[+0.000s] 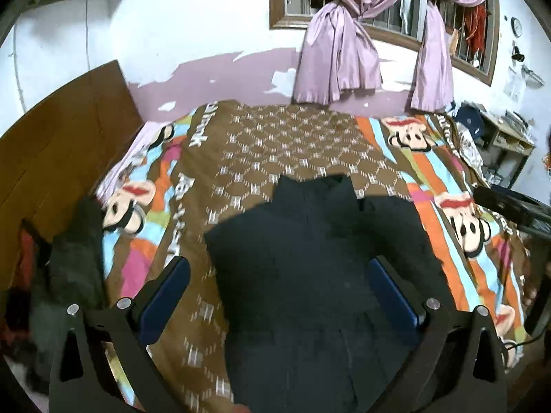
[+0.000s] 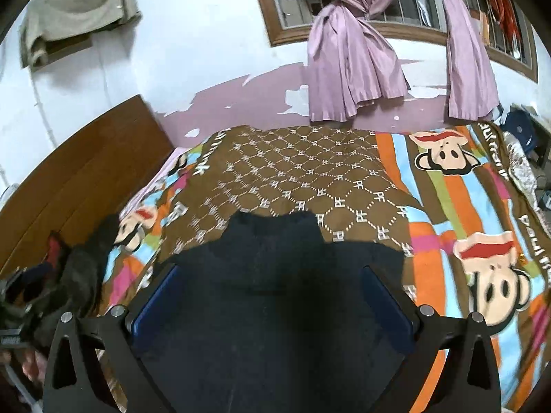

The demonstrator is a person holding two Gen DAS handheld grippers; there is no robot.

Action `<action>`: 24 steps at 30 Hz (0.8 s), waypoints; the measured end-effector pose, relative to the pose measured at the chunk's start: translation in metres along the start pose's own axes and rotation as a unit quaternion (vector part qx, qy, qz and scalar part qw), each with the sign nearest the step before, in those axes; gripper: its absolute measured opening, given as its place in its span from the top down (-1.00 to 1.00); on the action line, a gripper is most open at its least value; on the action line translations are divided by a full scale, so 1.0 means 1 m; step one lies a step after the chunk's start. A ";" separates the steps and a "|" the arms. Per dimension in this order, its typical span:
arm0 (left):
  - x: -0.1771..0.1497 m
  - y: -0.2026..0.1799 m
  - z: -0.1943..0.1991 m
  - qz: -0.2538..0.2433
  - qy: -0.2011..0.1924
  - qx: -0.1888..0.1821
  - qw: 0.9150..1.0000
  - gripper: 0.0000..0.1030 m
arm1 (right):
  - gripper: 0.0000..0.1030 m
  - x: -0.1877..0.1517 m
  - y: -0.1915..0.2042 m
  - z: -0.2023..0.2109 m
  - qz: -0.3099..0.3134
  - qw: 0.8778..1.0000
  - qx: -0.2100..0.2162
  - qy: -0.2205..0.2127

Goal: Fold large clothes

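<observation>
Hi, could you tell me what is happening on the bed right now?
A person holds a claw in each hand over a dark garment spread flat on the patterned bedspread. The left claw and the right claw are both wide open above the cloth, gripping nothing. No fold looks started yet. A heap of other dark clothes lies by the headboard.

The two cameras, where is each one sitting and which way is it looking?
Left wrist: sits on the left gripper, looking along its open fingers at the dark garment on the bed; the other gripper's tip shows far right.
Right wrist: sits on the right gripper, fingers open, over the same garment.
Both share the bed, the curtains and the window.
</observation>
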State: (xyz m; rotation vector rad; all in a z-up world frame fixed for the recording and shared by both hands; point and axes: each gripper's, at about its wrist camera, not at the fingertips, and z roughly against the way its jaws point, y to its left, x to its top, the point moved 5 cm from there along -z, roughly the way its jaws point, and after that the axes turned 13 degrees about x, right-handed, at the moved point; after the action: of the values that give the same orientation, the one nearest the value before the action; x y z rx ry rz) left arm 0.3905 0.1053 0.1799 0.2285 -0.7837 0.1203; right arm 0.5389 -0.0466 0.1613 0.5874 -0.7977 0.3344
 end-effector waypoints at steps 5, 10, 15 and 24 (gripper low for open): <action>0.014 0.006 -0.102 0.022 -0.014 -0.036 0.999 -0.96 | -0.99 -0.001 -0.064 -0.083 -0.058 0.998 -0.003 0.000; 0.035 0.008 -0.207 0.075 0.003 -0.080 0.994 -0.96 | -0.89 -0.010 -0.118 -0.157 -0.087 0.996 0.001 0.012; 0.048 0.008 -0.302 0.098 0.044 -0.089 0.990 -0.94 | -0.35 -0.012 -0.147 -0.205 -0.116 0.993 0.015 0.023; 0.059 -0.003 -0.371 0.139 0.063 -0.084 0.985 -0.92 | -0.33 0.005 -0.155 -0.254 -0.135 0.991 0.012 0.020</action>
State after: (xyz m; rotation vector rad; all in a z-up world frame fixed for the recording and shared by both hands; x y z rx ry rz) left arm 0.6868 0.1955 -0.0328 -0.0494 -0.6931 0.3278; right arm 0.7628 -0.0147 -0.0317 0.7006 -0.6657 0.1071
